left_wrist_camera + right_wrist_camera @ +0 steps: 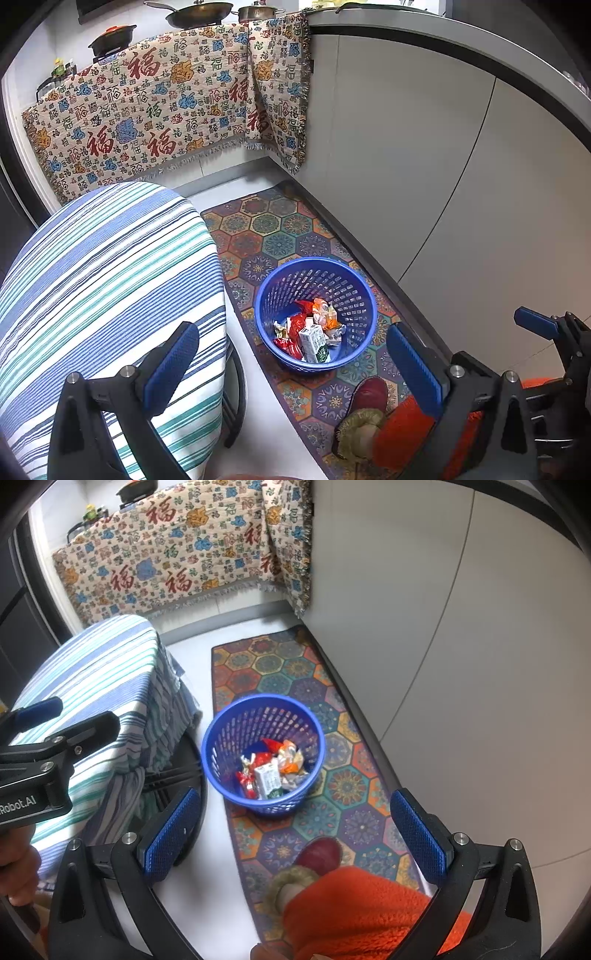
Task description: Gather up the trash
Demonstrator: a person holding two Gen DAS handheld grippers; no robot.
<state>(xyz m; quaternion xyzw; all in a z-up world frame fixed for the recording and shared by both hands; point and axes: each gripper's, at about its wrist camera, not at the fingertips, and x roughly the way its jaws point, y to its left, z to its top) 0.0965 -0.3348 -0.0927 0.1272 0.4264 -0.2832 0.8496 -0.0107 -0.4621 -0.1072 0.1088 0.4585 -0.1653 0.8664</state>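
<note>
A blue perforated basket (354, 291) stands on a patterned floor mat and also shows in the right wrist view (236, 734). It holds several pieces of trash: crumpled red and orange wrappers (321, 314) and a small white and green carton (314, 343), seen too in the right wrist view (267, 779). My left gripper (291, 365) is open and empty, held above and in front of the basket. My right gripper (295, 834) is open and empty, also above the basket's near side. The right gripper's tip (535, 325) shows at the right of the left wrist view.
A round table with a blue and green striped cloth (103, 280) stands left of the basket. White cabinet doors (424, 166) run along the right. A patterned cloth (147, 110) hangs at the back. A red slipper (369, 395) and orange trouser leg (362, 912) stand on the hexagon mat (273, 236).
</note>
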